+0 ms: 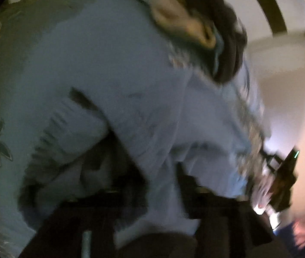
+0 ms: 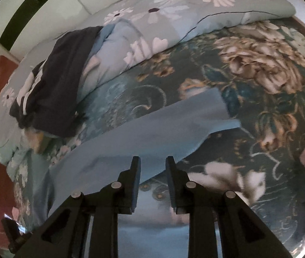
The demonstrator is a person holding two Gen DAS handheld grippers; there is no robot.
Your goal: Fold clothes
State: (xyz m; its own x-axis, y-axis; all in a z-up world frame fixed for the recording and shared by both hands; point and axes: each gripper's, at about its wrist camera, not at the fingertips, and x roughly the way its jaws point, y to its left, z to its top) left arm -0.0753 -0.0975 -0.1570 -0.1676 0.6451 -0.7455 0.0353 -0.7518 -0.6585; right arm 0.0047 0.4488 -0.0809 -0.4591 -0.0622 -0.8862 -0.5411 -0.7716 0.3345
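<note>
both tongs tell different stories. right tongs stand with a clear gap between the pads and nothing between them, hovering just above the near edge of the light blue garment, which lies spread across the bed with its floral cover. its far right end reaches out flat towards the middle of the bed, its left end trails off towards the near left, where cloth looks lifted, presumably so a fold can be carried over.

left tongs are hidden in their own blurred view: blue cloth fills the picture and drapes right over the dark frame low down, so i cannot tell whether they grip it or not.

a dark garment lies draped on the bunched quilt at the far left, out of the way.
</note>
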